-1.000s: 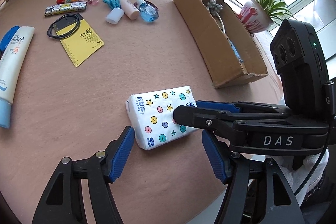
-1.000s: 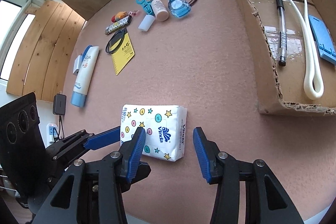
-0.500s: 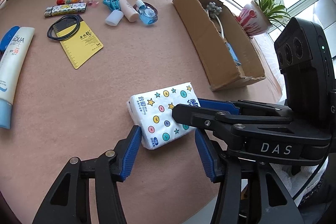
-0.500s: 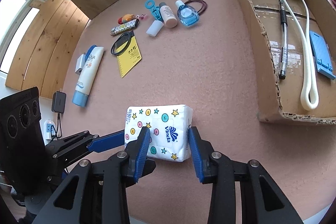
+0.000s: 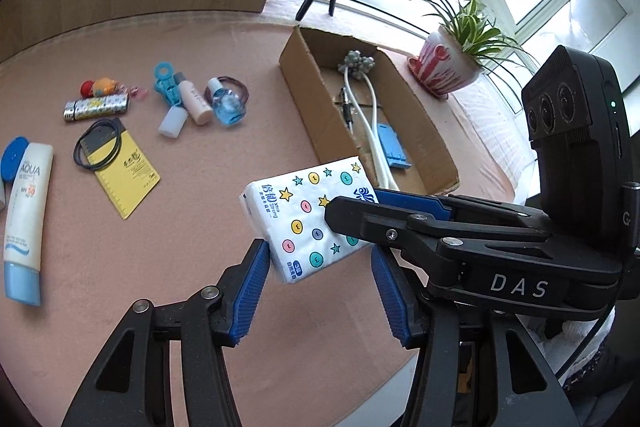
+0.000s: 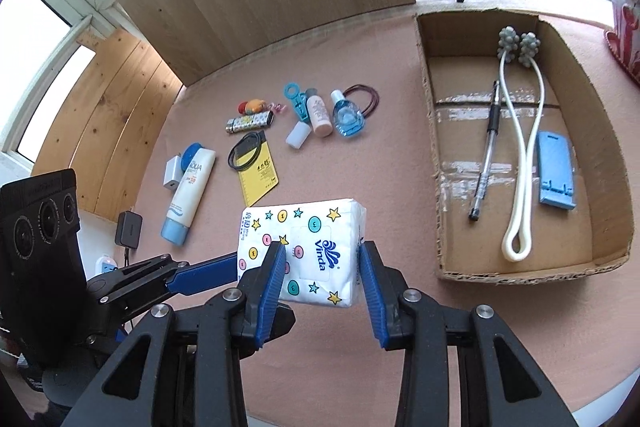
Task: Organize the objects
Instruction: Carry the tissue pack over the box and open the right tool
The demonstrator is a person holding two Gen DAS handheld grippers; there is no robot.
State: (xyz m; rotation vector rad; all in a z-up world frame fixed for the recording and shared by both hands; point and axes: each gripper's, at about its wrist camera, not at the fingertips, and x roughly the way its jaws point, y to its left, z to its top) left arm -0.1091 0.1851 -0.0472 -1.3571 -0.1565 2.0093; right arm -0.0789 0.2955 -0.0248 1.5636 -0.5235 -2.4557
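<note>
**Lifting a tissue pack clear of the table**

Gripping the tissue pack by its near end, the right gripper has both blue pads pressed against the pack's sides. The pack appears raised off the pink table, tilted, with the cardboard box off to its right.

The left gripper sits spread wide beneath the pack; one pad lies just beside the pack's lower corner, the other stands apart, and whether the near pad actually touches cannot be told. In the left view, the right gripper's black frame covers the pack's right end.

Inside the box lie a pen, a white looped massager and a blue stand; the box's near wall hides part of its floor.

Farther back on the table are a sunscreen tube, a yellow card under a black band, and a cluster of small bottles. Labels there are too small to read.
</note>
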